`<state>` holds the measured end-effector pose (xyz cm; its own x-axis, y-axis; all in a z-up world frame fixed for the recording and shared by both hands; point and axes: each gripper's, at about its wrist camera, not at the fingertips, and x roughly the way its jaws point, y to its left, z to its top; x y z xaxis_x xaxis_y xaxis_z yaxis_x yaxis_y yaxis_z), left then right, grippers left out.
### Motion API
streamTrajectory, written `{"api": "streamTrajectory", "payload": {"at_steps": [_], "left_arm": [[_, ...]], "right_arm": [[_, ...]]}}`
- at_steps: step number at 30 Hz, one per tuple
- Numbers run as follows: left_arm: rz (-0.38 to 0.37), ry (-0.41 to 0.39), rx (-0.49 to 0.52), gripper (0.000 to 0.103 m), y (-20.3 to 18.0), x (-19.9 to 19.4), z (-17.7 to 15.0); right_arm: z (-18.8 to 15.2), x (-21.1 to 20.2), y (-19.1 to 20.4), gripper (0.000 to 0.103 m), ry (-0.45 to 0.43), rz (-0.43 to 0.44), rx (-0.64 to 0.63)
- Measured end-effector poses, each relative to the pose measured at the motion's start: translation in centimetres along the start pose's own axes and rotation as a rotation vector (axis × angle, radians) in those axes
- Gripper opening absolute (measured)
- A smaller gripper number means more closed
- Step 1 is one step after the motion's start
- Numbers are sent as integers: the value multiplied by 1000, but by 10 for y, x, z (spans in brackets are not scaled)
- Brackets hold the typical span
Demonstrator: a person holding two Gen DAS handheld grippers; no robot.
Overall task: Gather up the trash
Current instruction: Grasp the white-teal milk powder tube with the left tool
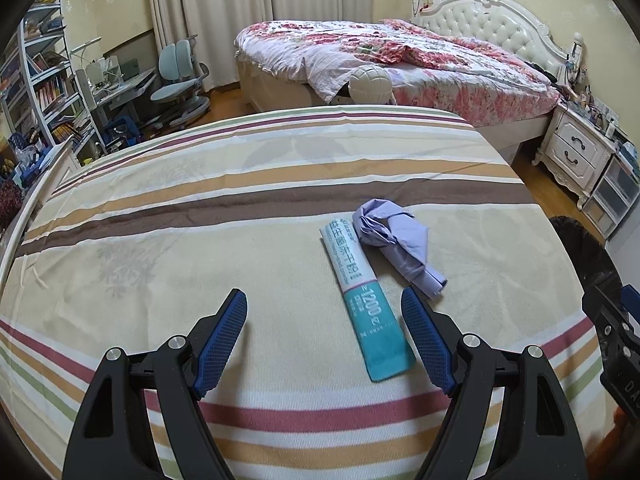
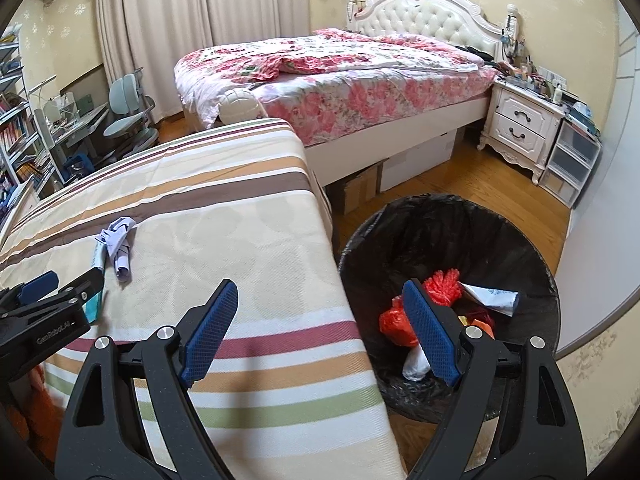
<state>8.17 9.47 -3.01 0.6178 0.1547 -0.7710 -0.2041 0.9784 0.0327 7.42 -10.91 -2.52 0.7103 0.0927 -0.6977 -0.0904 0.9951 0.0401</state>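
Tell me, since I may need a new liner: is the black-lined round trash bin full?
Not full. The black-lined round trash bin holds only a low heap of red and white trash, with bare liner wall above.

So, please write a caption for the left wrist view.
Open left gripper above a teal-and-white paper sachet and crumpled lilac paper on the striped cloth.

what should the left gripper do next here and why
Probably ease the left gripper forward and right so its open jaws straddle the teal packet, then close. Both jaws are empty, the packet lies nearest on the striped cloth beside the purple wad, and the bin already holds other trash.
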Motion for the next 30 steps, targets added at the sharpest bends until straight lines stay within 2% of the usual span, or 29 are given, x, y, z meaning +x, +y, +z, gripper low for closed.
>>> {"api": "streamTrajectory", "payload": {"at_steps": [4,9,17,22,30], "left_arm": [[-11,15,-2,77,6,5,3],[-50,32,-14,61,13,7,0],[-64,8,48,22,11,4,-1],[-85,5,46,21,18,3,-1],[-59,6,9,21,43,0,-5]], "right_arm": [[2,2,10,82,2,13,-18],[2,5,17,82,11,21,-30],[3,5,25,82,19,21,-41],[3,6,34,82,20,28,-58],[3,6,57,82,27,66,-108]]}}
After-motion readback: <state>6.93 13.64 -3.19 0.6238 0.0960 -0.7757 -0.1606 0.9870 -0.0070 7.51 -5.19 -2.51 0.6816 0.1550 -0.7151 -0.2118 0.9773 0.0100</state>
